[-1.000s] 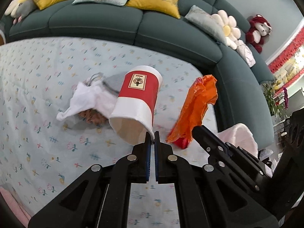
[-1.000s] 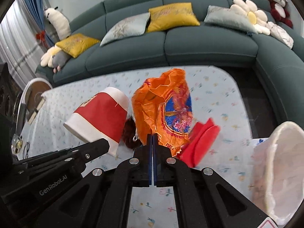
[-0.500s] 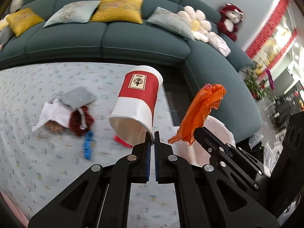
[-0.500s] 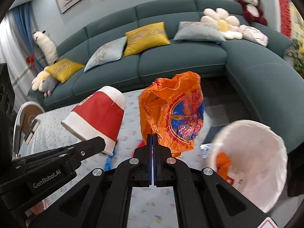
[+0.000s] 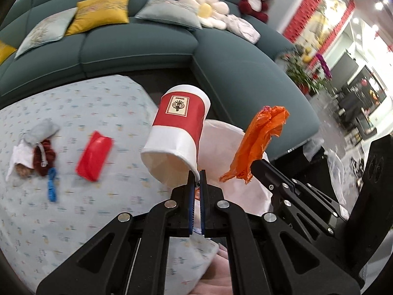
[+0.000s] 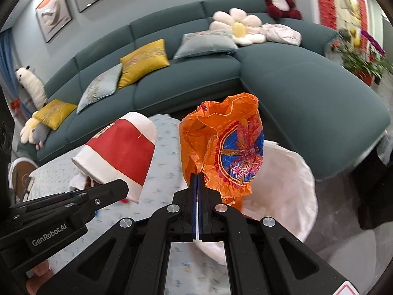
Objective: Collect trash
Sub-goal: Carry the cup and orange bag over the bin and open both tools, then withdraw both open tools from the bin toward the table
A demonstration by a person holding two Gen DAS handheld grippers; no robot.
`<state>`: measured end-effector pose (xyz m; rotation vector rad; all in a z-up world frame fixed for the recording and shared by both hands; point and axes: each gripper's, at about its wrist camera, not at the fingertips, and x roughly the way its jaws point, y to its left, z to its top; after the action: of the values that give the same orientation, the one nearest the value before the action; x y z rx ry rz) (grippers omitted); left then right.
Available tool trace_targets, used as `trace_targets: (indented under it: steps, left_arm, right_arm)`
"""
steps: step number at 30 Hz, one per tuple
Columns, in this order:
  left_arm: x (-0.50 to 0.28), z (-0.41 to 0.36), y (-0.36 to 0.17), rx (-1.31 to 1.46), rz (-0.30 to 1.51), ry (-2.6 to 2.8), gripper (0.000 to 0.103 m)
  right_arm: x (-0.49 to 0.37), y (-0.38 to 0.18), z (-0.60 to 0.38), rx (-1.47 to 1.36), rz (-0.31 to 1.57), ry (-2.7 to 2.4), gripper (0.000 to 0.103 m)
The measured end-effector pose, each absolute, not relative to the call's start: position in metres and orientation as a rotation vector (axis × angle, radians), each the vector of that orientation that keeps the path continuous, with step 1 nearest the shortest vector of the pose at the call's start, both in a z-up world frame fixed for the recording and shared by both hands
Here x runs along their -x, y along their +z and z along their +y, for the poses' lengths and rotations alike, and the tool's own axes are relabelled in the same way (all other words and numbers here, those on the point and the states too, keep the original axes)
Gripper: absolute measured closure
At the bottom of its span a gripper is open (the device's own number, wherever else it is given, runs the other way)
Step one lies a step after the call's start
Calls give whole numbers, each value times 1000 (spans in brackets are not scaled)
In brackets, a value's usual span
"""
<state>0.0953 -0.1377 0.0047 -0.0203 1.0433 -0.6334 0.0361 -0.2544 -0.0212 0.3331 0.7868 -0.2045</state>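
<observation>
My left gripper [image 5: 196, 175] is shut on the rim of a red and white paper cup [image 5: 180, 132], held tilted in the air with its mouth toward me. My right gripper [image 6: 197, 177] is shut on a crumpled orange snack wrapper [image 6: 226, 147]. Both hang over the edge of the table, above a white-lined trash bin [image 6: 289, 184]. In the left wrist view the wrapper [image 5: 260, 142] and the right gripper [image 5: 255, 166] show to the right of the cup, with the bin [image 5: 221, 142] behind them. The cup [image 6: 120, 154] and the left gripper [image 6: 122, 188] sit at the left of the right wrist view.
On the floral tablecloth [image 5: 73, 209] lie a red packet [image 5: 94, 154], a blue clip [image 5: 51, 188] and a heap of grey, white and dark red cloth [image 5: 34, 150]. A teal sectional sofa [image 6: 294, 86] with cushions and plush toys curves behind the table and bin.
Both grippers have swung to the right with the cup and the wrapper, from over the middle of the table to above the white bin. The cloth heap has slid to the left of view.
</observation>
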Motion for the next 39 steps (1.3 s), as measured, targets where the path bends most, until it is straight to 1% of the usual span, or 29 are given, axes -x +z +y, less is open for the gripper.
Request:
trace_targets:
  steps: [8, 9, 10, 12, 13, 14, 15, 19, 23, 28, 35, 37, 39]
  left_arm:
    - [-87, -183, -7, -23, 1074, -680, 100]
    - [-87, -185, -8, -23, 1072, -685, 100]
    - [-87, -187, -8, -23, 1068, -687, 99]
    - [-88, -189, -9, -22, 1075, -687, 91]
    - [-88, -189, -10, -22, 1079, -678, 82]
    - [-89, -188, -10, -19, 1077, -670, 76]
    - [-89, -185, -10, -16, 1072, -656, 74]
    - [-93, -178, -11, -6, 1077, -633, 73]
    - [-97, -162, -12, 10, 1076, -599, 69]
    - [-100, -141, -13, 24, 1071, -562, 68]
    - [-106, -109, -14, 58, 1071, -510, 68]
    - [-107, -99, -14, 69, 1070, -491, 67]
    - [-109, -89, -14, 83, 1068, -476, 64]
  right_arm:
    - [-27, -36, -286, -367, 803, -254, 102]
    - [-27, -37, -288, -366, 804, -257, 100]
    - [-27, -39, -290, -364, 807, -266, 96]
    - [-28, -40, -292, -360, 807, -278, 91]
    - [-27, -40, -294, -366, 804, -282, 85]
    - [-26, -41, -296, -369, 800, -289, 81]
    - [-25, -41, -296, -372, 795, -294, 76]
    - [-27, -41, -296, -376, 796, -293, 76]
    - [-30, -40, -290, -366, 802, -282, 75]
    - [-36, -37, -276, -351, 803, -266, 67]
    - [-44, -34, -251, -327, 812, -232, 66]
    - [-46, -32, -243, -322, 812, -224, 62]
    - [-48, -31, -235, -317, 811, -220, 60]
